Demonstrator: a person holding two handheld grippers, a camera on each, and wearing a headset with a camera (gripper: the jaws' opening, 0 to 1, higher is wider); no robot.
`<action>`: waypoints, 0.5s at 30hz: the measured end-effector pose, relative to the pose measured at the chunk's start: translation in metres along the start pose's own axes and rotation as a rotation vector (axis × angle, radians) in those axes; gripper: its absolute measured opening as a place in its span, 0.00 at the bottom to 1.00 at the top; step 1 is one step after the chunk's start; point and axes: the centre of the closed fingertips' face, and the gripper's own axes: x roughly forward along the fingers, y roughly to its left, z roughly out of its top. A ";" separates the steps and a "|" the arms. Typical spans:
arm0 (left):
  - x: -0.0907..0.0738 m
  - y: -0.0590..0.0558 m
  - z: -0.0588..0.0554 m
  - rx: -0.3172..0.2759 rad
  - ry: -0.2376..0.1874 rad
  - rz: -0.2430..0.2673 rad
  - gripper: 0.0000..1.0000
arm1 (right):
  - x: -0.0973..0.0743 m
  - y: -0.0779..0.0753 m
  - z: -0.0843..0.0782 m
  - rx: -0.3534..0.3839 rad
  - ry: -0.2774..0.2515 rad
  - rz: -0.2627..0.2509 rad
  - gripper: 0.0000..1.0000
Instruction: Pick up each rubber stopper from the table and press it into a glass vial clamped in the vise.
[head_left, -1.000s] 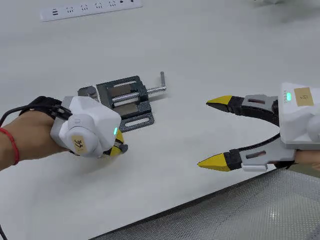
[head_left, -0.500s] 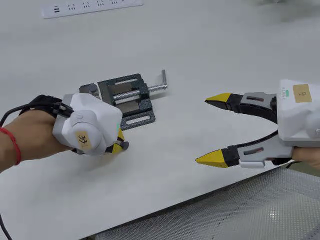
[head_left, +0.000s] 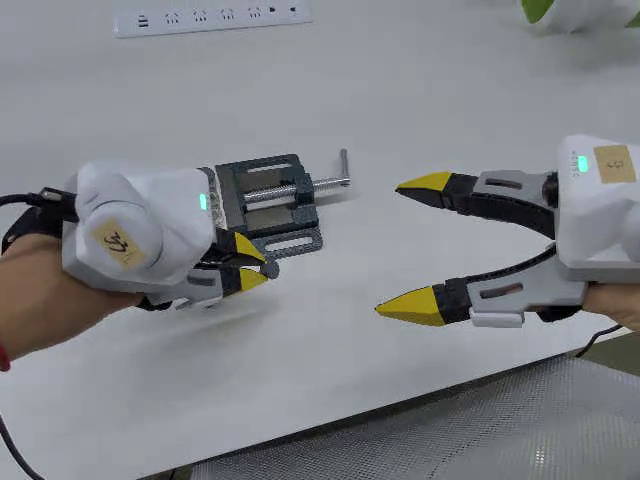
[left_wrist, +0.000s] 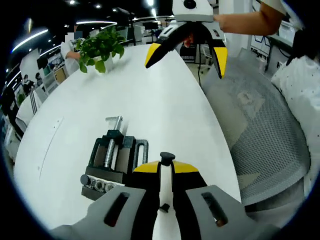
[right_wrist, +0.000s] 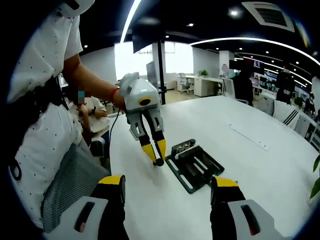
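There is one vise (head_left: 265, 182) on one table (head_left: 420, 90), one power strip (head_left: 210, 17) and one potted plant (left_wrist: 100, 47). Two grippers show, the left gripper (head_left: 258, 266) and right gripper (head_left: 392, 248), and one rubber stopper (left_wrist: 167, 157); the glass vials (left_wrist: 95, 184) blur beyond counting

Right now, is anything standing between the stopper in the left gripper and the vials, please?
Nothing visible does: the left gripper holds the stopper just beside the vise, near the vials at its end.

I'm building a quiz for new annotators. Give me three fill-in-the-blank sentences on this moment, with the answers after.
The left gripper is shut on a black rubber ____.
The right gripper holds its jaws ____.
The vise sits nearer the ____ gripper.
Missing words: stopper; open; left.
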 end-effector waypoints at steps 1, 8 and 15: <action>-0.004 -0.002 0.005 -0.044 -0.025 0.009 0.04 | 0.002 0.001 0.006 -0.002 0.001 0.011 0.65; -0.023 -0.004 0.026 -0.208 -0.138 0.069 0.04 | 0.017 0.007 0.034 -0.048 0.014 0.089 0.54; -0.029 -0.009 0.034 -0.284 -0.182 0.079 0.04 | 0.035 0.018 0.049 -0.147 0.087 0.205 0.36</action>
